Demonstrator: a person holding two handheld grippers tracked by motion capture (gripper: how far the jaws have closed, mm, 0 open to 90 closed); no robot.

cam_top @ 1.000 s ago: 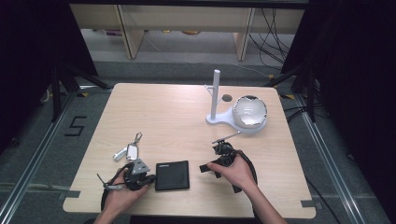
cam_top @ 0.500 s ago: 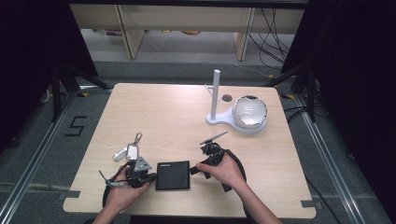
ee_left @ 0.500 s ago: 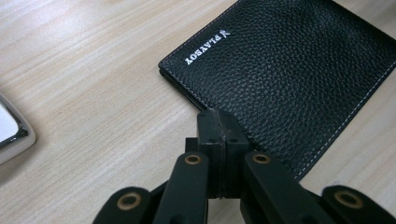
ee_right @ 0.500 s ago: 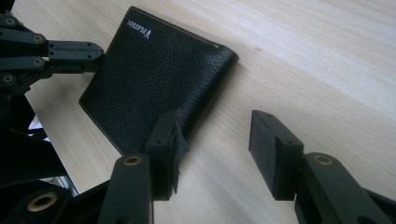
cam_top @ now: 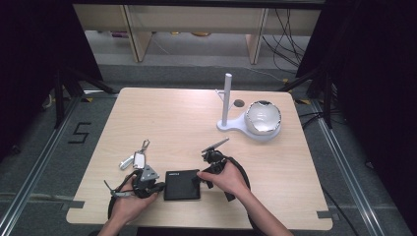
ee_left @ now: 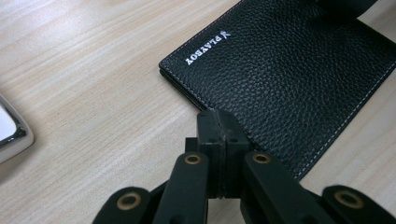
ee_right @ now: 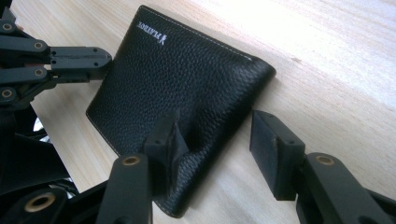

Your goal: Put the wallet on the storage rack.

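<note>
A black leather wallet (cam_top: 182, 185) lies flat near the table's front edge. My left gripper (cam_top: 158, 186) is at its left side, jaws shut. In the left gripper view the closed tips (ee_left: 219, 125) touch the edge of the wallet (ee_left: 289, 60). My right gripper (cam_top: 197, 180) is at the wallet's right side and its jaws have just been opening. In the right gripper view it (ee_right: 219, 142) stands open over the folded edge of the wallet (ee_right: 187, 79). One finger (ee_right: 166, 140) rests on the leather and the other is over bare wood.
A bunch of keys with a silver fob (cam_top: 135, 158) lies just behind the left hand. A white stand with an upright post (cam_top: 226, 101) and a round bowl (cam_top: 263, 118) sits at the back right. The table (cam_top: 172, 118) is pale wood.
My right hand has moved left and slightly down, from right of the wallet to its right edge, and its jaws have spread wider. The left hand and the wallet have stayed put.
</note>
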